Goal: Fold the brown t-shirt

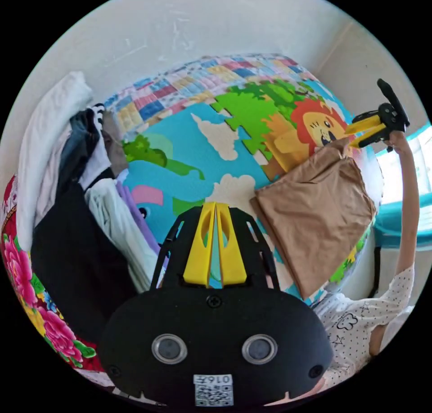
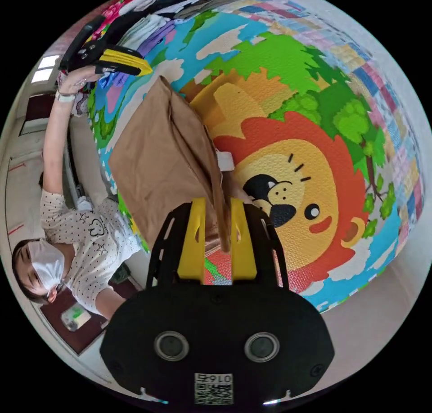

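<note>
In the left gripper view, the left tool (image 1: pixel 215 244) is sitting nearest the lens at six o'clock, its two yellow jaws pressed together with nothing between them. Just past its tips, toward four o'clock, the folded brown t-shirt (image 1: pixel 315 215) is hanging above the colourful foam play mat with a cartoon lion (image 1: pixel 216 138), one corner lifted toward two o'clock. There the right tool (image 1: pixel 366 132) is pinching that raised corner, with a hand (image 1: pixel 396 141) wrapped around its black grip and a bare arm running down to a white dotted sleeve (image 1: pixel 360 314) at five o'clock. At nine o'clock a heap of white, black and grey clothes (image 1: pixel 76 183) is lying along the mat's edge, beside a red flowered cloth (image 1: pixel 31 291) at eight o'clock. Farthest off, a plain pale wall (image 1: pixel 180 30) is rising at twelve o'clock.

In the right gripper view, the right tool (image 2: pixel 218 242) is sitting at six o'clock, both yellow jaws clamped on a bunched edge of the brown t-shirt (image 2: pixel 162 165), which is spreading out toward ten o'clock. Beyond it, at eleven o'clock, the left tool (image 2: pixel 135 64) is showing with jaws closed together and clear of the fabric.
</note>
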